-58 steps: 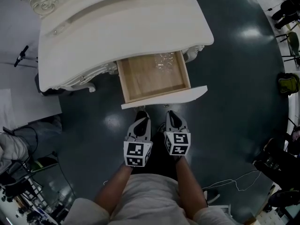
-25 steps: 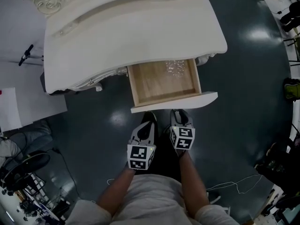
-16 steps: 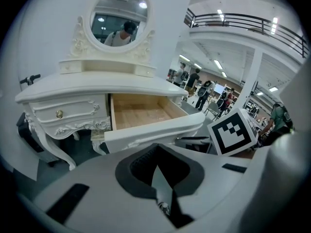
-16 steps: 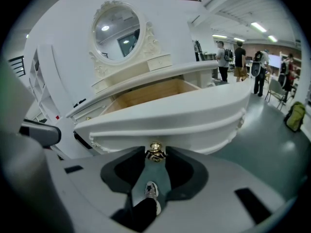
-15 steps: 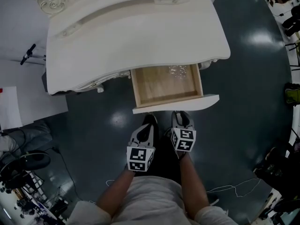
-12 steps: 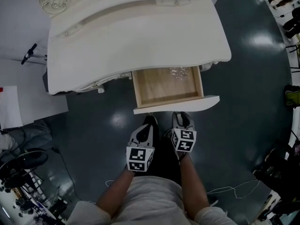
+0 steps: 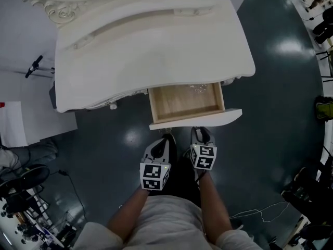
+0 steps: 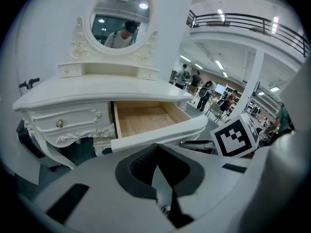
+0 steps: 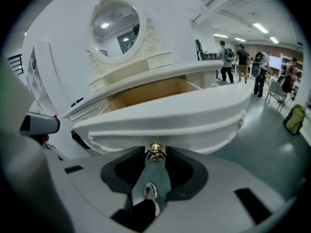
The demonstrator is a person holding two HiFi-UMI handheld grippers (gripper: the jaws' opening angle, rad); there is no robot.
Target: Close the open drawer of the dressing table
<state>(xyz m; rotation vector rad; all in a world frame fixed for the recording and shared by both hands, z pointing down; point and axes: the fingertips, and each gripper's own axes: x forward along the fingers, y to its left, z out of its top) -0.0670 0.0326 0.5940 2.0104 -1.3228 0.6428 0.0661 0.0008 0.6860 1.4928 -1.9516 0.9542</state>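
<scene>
The white dressing table (image 7: 151,40) fills the top of the head view. Its wooden drawer (image 7: 184,102) stands partly open under the top, with a clear crinkled item (image 7: 198,87) at the back. My right gripper (image 7: 203,132) is at the white drawer front (image 7: 196,119); in the right gripper view its jaws (image 9: 155,152) are shut on the brass knob (image 9: 155,153). My left gripper (image 7: 167,138) sits beside it, just short of the drawer front (image 8: 160,132), shut with nothing in it (image 8: 156,148).
An oval mirror (image 8: 121,18) rises at the table's back, with small ornate drawers (image 8: 63,123) left of the open one. A white panel (image 7: 21,124) and equipment lie left on the dark floor, a cable (image 7: 255,211) right. People (image 9: 238,57) stand far off.
The drawer has slid further in under the table top, so less of its wooden floor shows. Both grippers have moved forward with the drawer front.
</scene>
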